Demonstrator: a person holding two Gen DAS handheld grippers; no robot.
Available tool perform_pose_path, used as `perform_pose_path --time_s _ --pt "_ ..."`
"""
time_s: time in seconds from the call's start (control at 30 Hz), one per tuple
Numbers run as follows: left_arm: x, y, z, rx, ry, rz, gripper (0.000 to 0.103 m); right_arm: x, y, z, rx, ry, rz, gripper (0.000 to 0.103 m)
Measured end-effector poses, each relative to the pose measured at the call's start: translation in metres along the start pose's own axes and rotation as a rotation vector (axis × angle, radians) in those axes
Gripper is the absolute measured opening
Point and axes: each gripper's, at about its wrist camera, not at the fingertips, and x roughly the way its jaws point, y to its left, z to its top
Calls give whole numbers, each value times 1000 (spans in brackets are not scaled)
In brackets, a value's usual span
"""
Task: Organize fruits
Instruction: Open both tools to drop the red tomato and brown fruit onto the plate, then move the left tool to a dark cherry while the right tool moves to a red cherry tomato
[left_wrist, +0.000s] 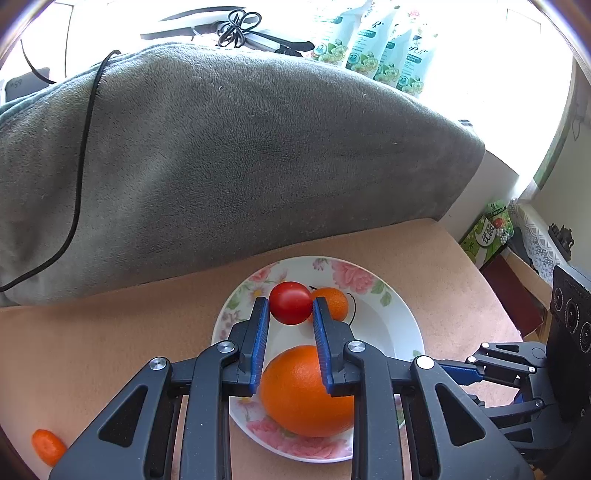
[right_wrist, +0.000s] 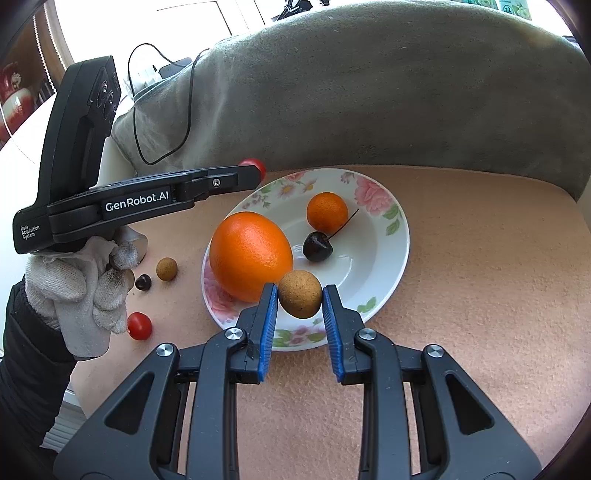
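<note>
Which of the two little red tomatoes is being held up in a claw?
The cherry tomato clamped in the left gripper above the plate; the other tomato lies loose on the table.

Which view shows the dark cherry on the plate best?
The right wrist view: the cherry lies in plain sight on the plate, stem included. In the left wrist view only its stem shows; the small orange and gripper finger hide the fruit.

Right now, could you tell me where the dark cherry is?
In the right wrist view, the dark cherry lies inside the floral plate, between the big orange and the small orange.
</note>
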Motion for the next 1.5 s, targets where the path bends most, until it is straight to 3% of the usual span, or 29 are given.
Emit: perform_pose_path --time_s 0.43,0.53,0.57,0.63,0.7,0.83,0.93,1.0,1.3,1.5 --pt "-2 1 1 -4 -4 -2 23 -1 1 0 -3 -4 -7 26" --pt "-4 1 1 -3 -9 -4 32 -1 1 0 -5 -7 -9 26" --pt "-4 1 1 -3 -11 -4 33 -1 1 0 -6 -6 -9 28" --pt "-5 2 2 -3 -14 -4 38 -1 1 0 -8 -9 -13 43" --pt "-8 2 2 -3 -21 -2 50 -4 2 -1 -12 -24 -17 61" --pt "-10 3 2 -11 -25 21 61 -7 5 0 -23 -37 -13 66" --pt "-11 2 3 -9 -24 26 64 -10 7 0 -27 -50 -15 78" --pt "-12 2 3 -13 -19 49 73 -11 9 1 -30 -59 -18 84" --pt "-21 0 0 3 -32 121 76 -12 13 2 -35 -61 -35 86" --pt "-34 -1 -1 6 -52 121 76 -15 18 1 -41 -65 -43 86"
